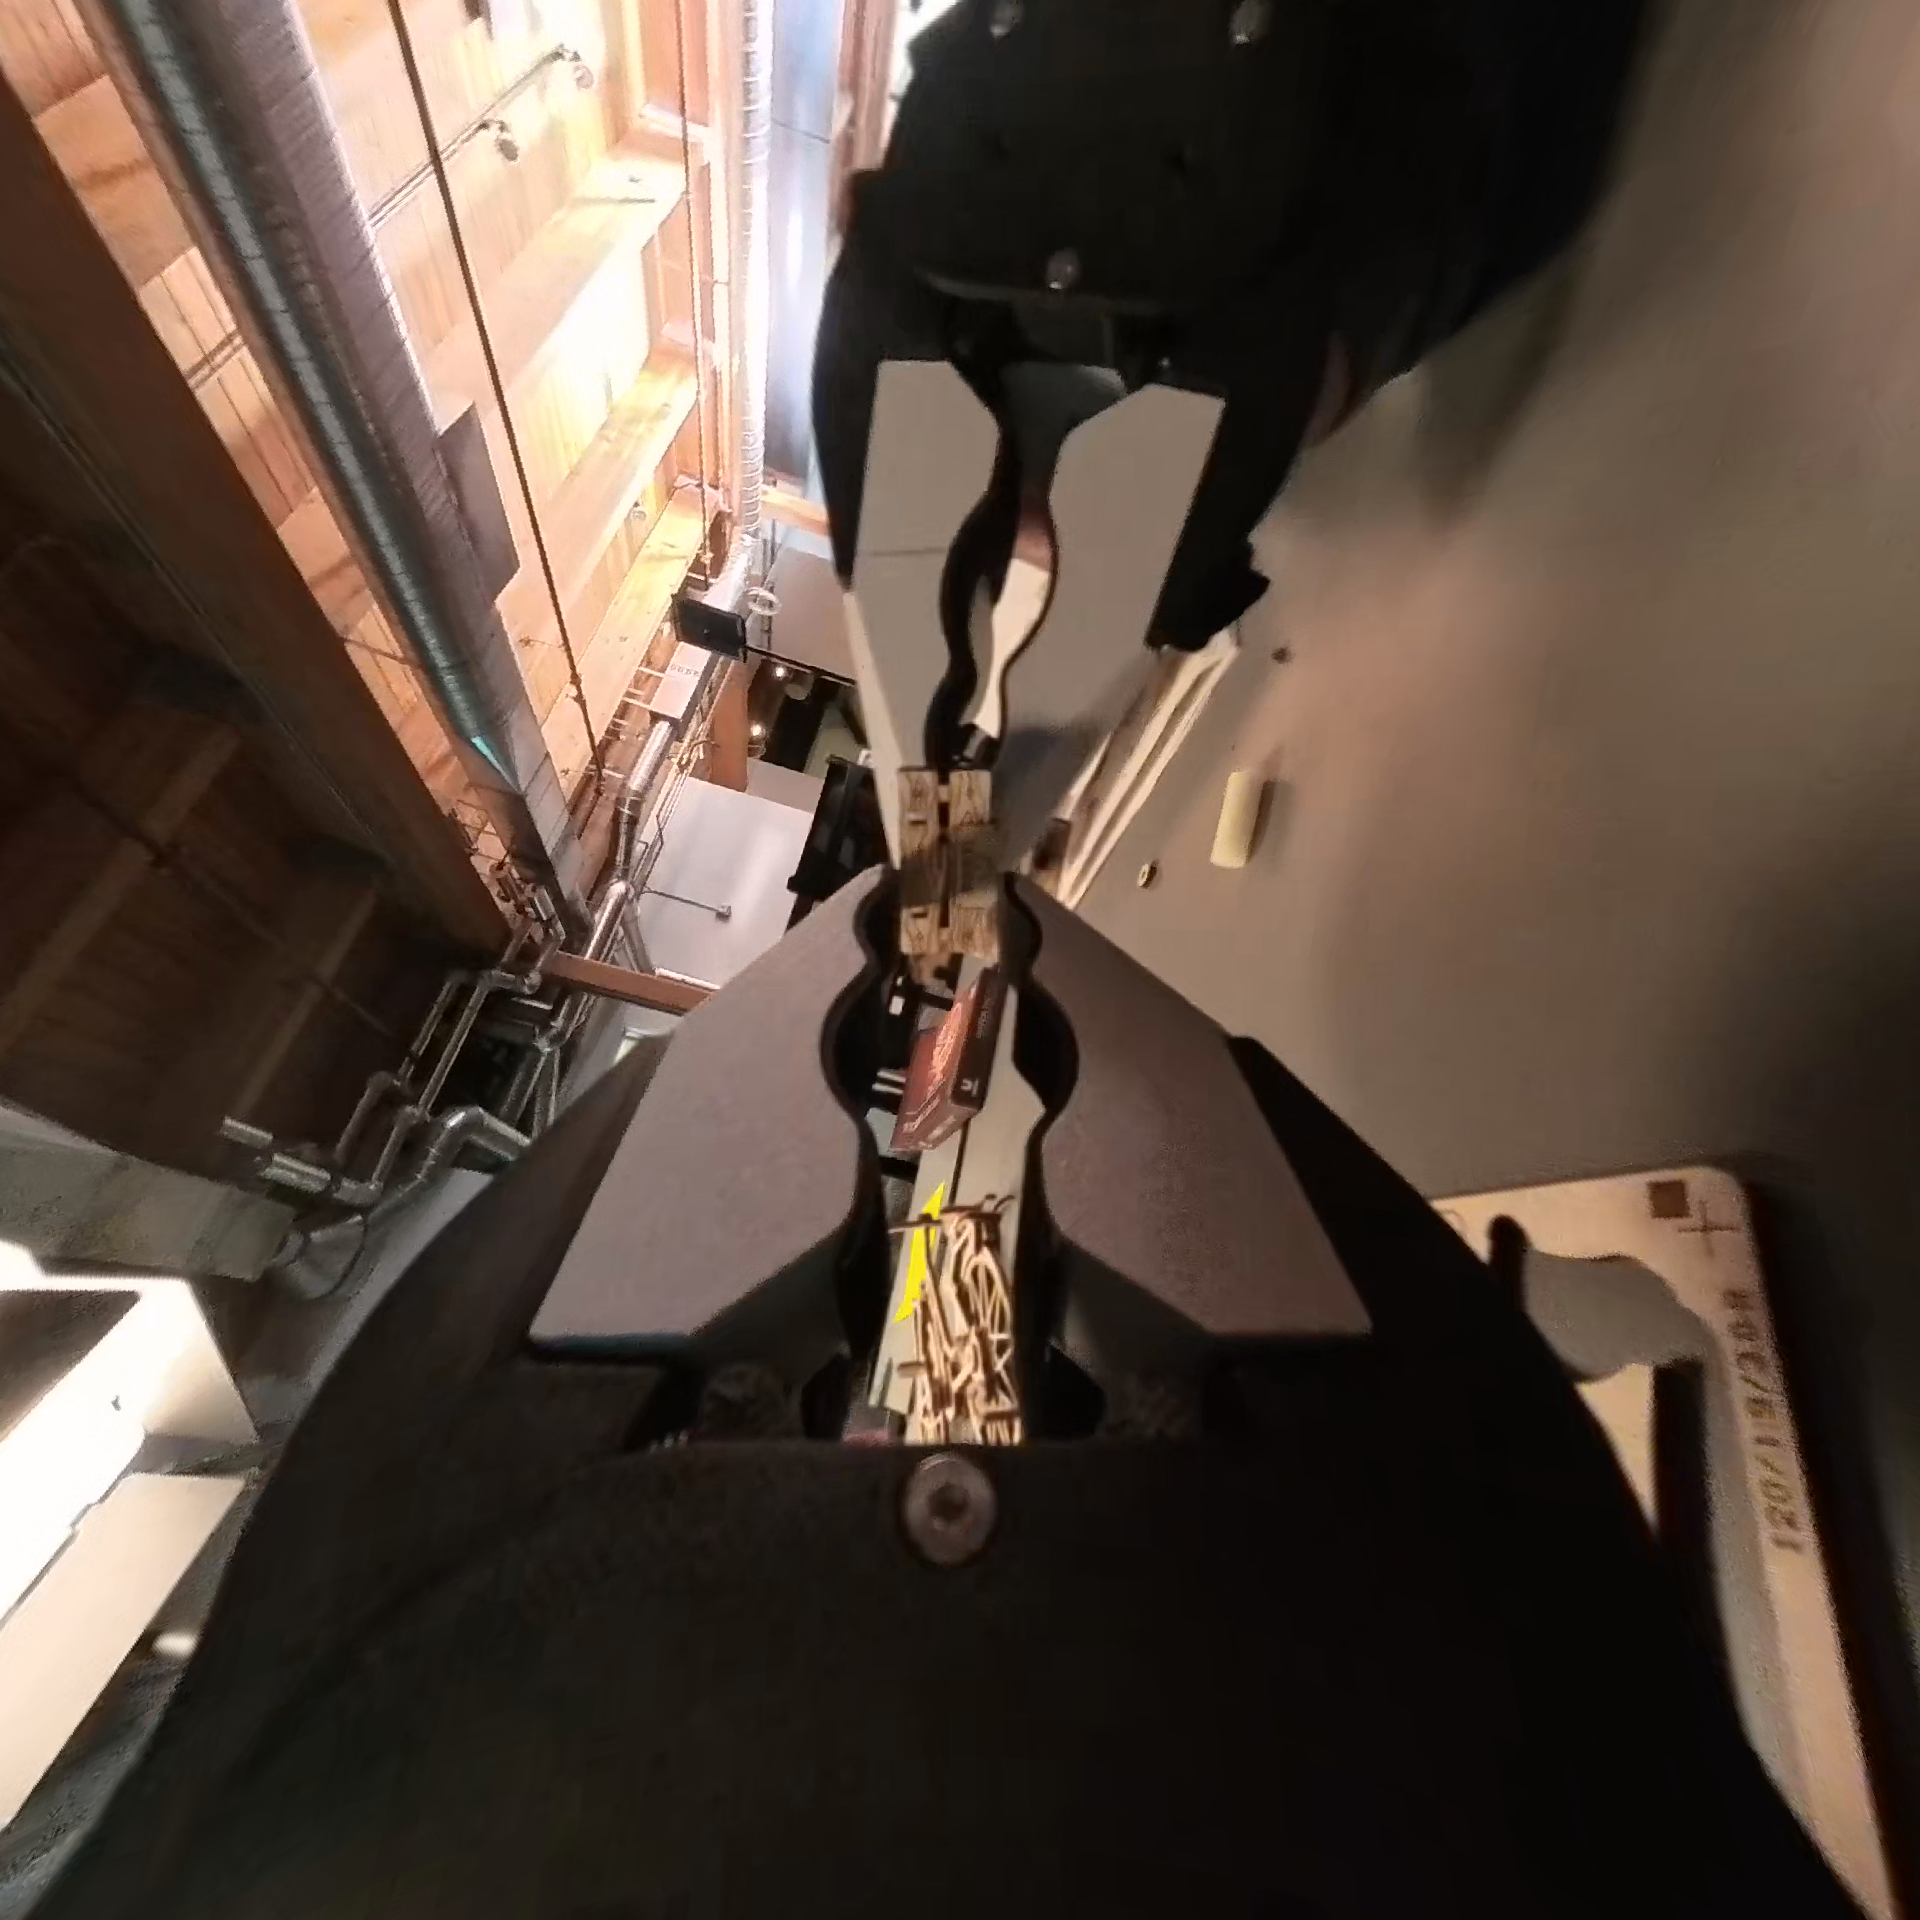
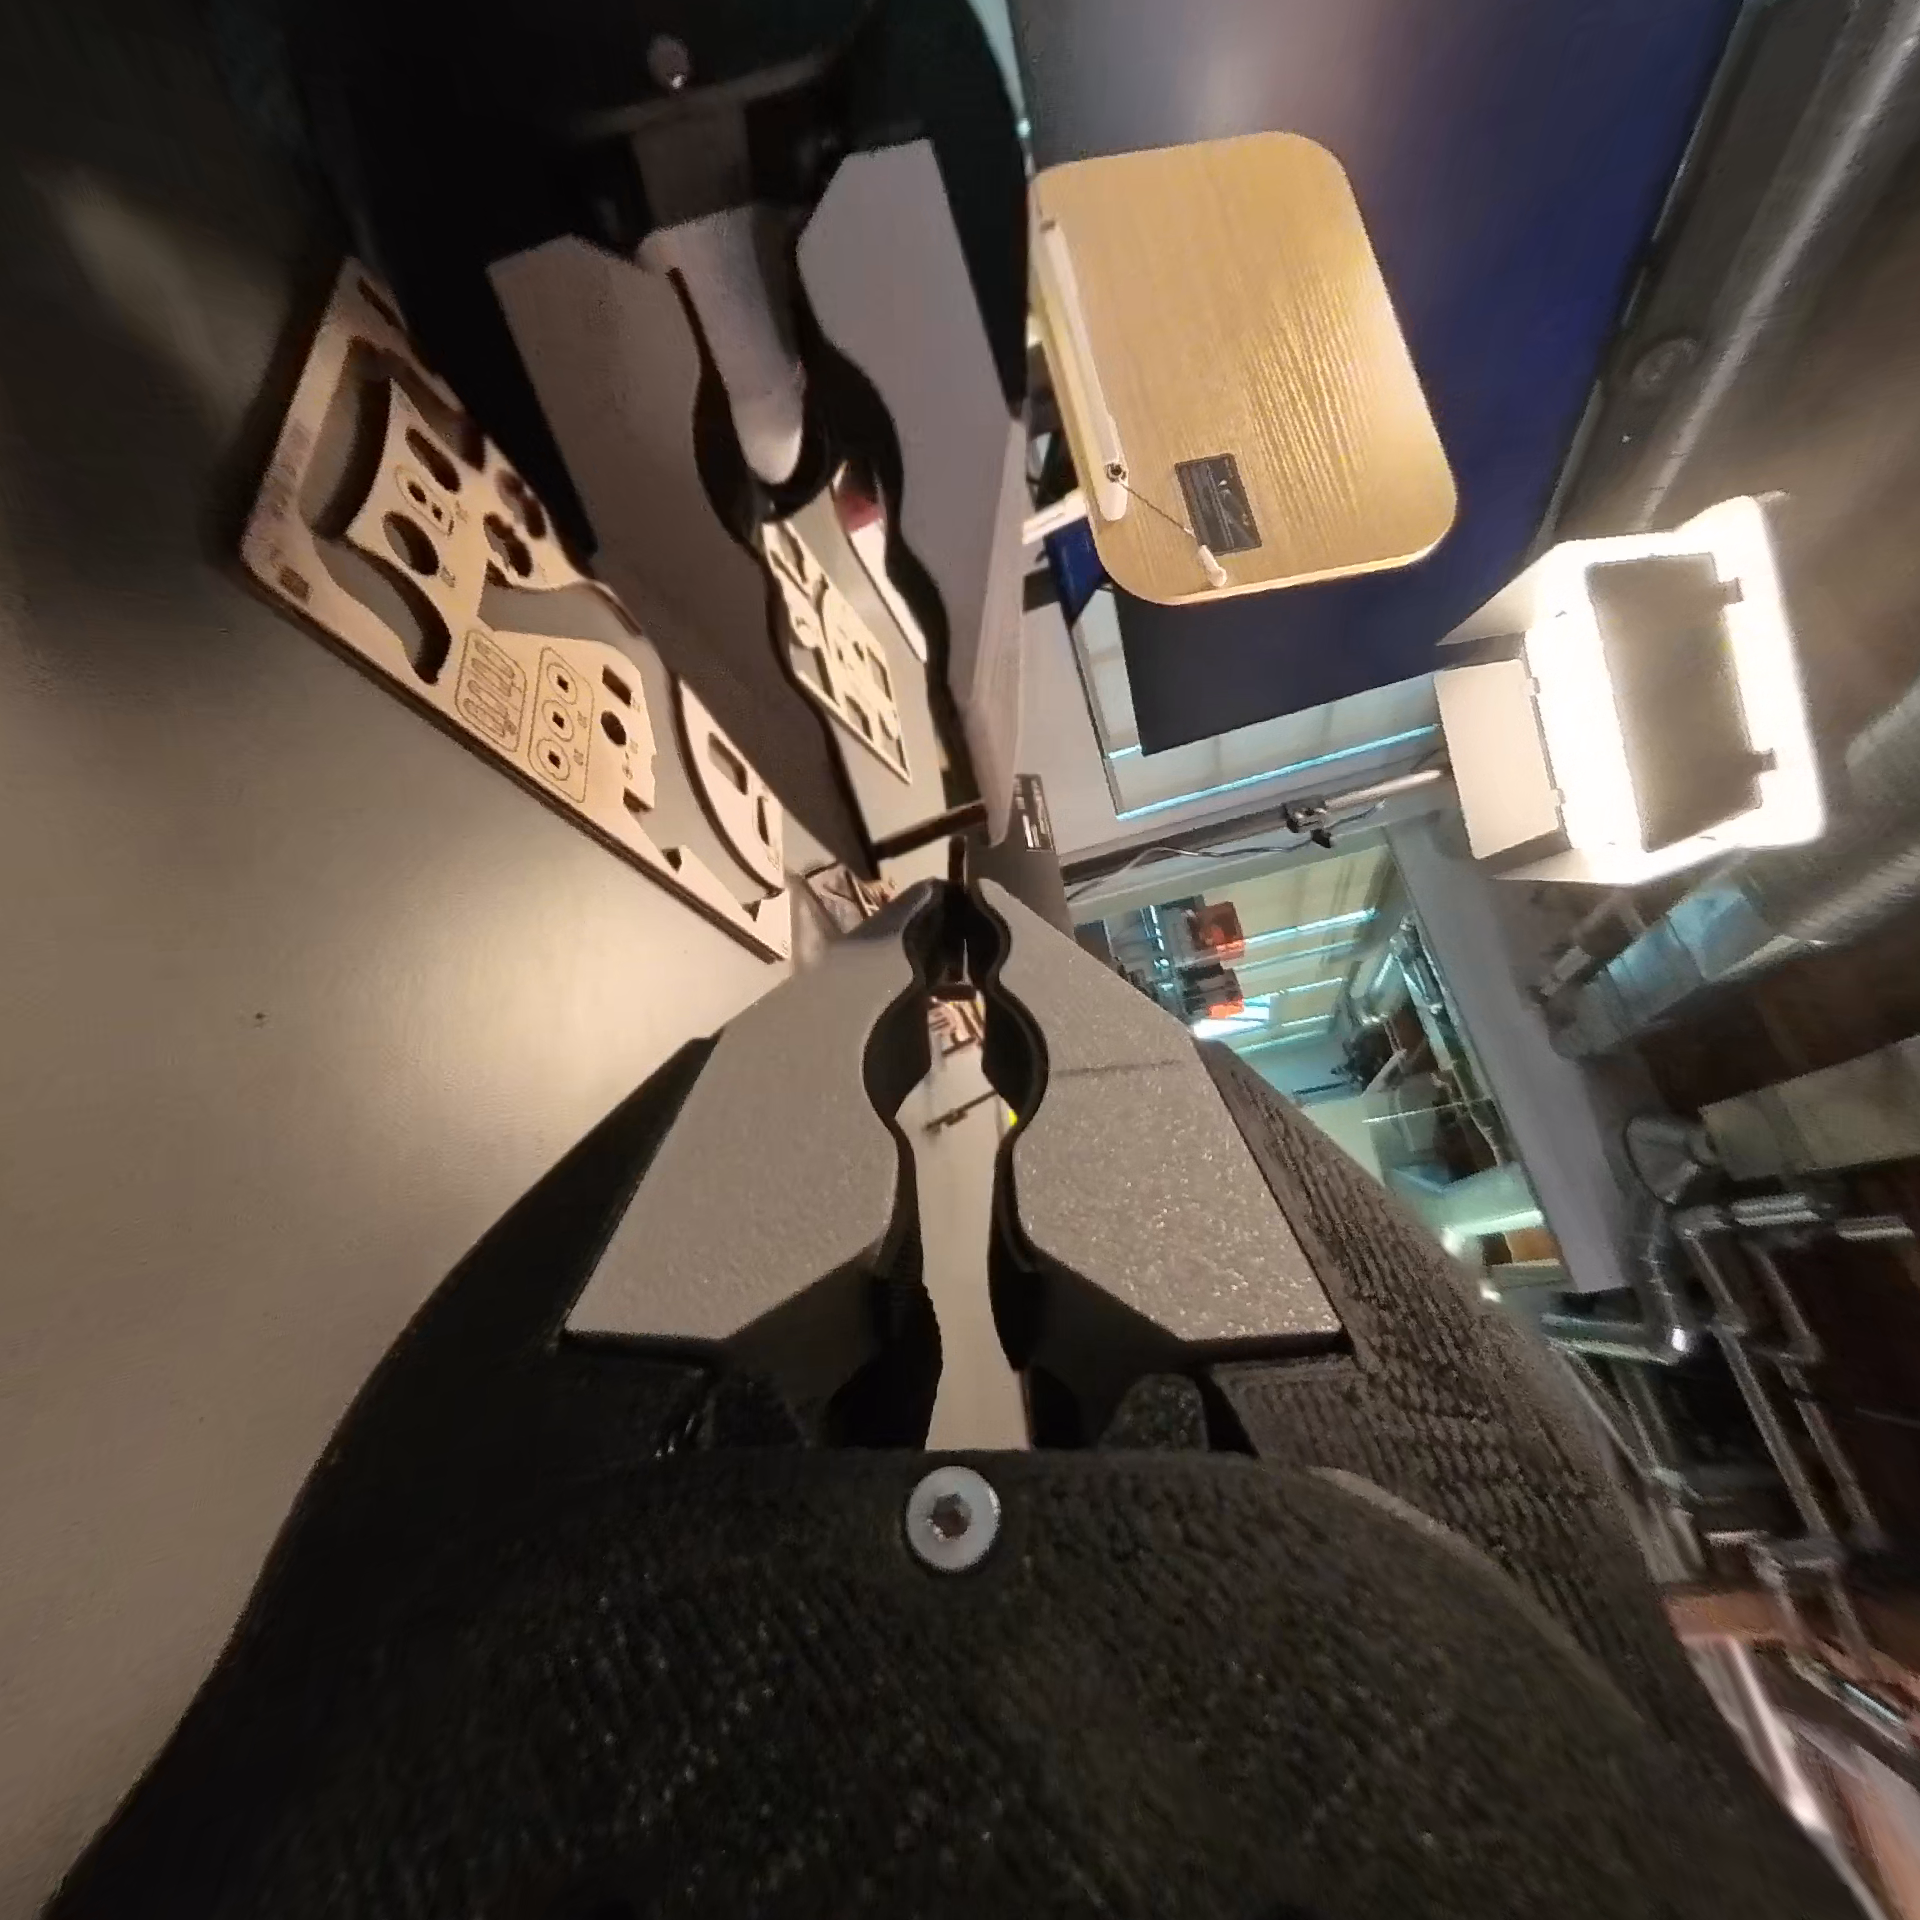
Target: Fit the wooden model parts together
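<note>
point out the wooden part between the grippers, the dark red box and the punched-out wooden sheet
wooden part (image 1: 943,868), left wrist view, its engraved middle
dark red box (image 1: 951,1070), left wrist view, its broad face
punched-out wooden sheet (image 2: 473,634), right wrist view, pale surface between cutouts

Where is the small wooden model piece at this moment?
In the left wrist view, the small wooden model piece is at centre, held between the left gripper below and the right gripper above, off the table.
</note>
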A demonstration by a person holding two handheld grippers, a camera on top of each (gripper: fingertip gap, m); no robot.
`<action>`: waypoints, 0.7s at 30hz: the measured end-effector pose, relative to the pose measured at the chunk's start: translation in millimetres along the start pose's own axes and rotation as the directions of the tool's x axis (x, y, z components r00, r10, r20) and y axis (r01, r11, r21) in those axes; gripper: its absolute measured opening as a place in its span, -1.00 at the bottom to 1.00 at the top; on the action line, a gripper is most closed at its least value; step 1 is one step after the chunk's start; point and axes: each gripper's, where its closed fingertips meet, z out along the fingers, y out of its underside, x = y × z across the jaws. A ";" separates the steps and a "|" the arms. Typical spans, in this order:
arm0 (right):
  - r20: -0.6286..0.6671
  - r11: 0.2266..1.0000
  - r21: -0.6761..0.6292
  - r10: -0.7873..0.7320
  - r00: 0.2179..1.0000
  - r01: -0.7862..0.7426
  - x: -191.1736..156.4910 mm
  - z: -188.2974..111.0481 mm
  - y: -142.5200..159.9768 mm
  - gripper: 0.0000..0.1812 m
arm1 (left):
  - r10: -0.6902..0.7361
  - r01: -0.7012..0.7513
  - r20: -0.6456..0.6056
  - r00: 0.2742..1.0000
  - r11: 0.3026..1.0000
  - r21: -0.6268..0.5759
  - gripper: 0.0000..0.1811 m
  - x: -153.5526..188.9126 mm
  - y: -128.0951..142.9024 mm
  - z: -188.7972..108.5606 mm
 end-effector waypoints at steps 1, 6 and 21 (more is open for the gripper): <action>0.007 1.000 0.008 0.013 1.000 -0.013 0.0 -1.8 -1.0 -1.00 | -0.012 0.012 -0.004 1.000 1.000 0.001 -0.81 1.0 -1.2 1.3; 0.032 0.999 0.007 0.047 0.998 -0.048 -2.6 -7.7 -1.2 -1.00 | -0.092 0.092 -0.017 0.996 0.996 0.009 -0.82 1.0 -2.6 3.1; 0.076 0.993 0.006 0.118 0.990 -0.119 -5.9 -8.1 -0.5 -1.00 | -0.063 0.062 -0.044 0.997 0.998 -0.016 -0.81 6.6 4.1 2.5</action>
